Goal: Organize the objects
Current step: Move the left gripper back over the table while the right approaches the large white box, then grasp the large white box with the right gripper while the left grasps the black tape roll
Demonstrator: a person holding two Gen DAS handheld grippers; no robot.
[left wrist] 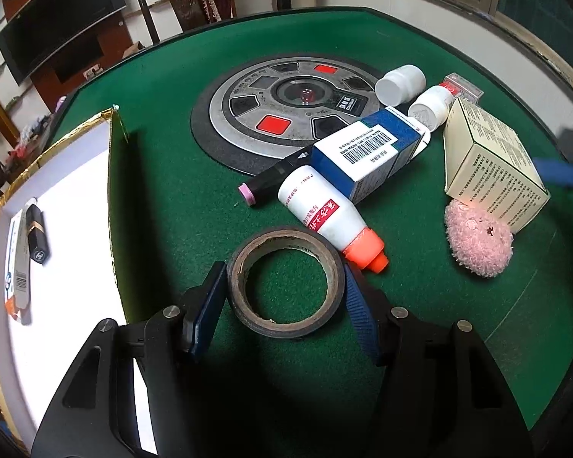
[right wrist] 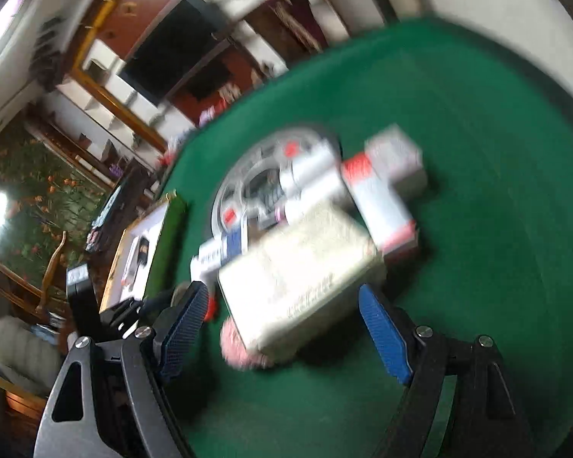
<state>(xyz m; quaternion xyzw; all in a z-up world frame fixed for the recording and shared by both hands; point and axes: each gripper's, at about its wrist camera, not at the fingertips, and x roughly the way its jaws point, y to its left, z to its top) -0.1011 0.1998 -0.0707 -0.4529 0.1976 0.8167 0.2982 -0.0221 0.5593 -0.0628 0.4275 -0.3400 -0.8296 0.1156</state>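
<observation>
A black tape roll (left wrist: 284,280) lies on the green felt table (left wrist: 172,191), and my left gripper (left wrist: 284,297) stands open around it, one blue finger on each side, close to its rim. Beyond it lie a white bottle with an orange cap (left wrist: 326,215), a blue and white box (left wrist: 366,152), a black marker (left wrist: 271,179), a cream box (left wrist: 489,164), a pink puff (left wrist: 477,238) and two white bottles (left wrist: 401,82). My right gripper (right wrist: 282,316) is open and empty just in front of the cream box (right wrist: 298,278); this view is blurred.
A gold-rimmed white box (left wrist: 65,206) at the left holds a black lipstick (left wrist: 36,234) and a flat packet (left wrist: 17,263). A round grey control panel (left wrist: 286,107) sits in the table's middle. A red and white box (right wrist: 382,198) lies behind the cream box.
</observation>
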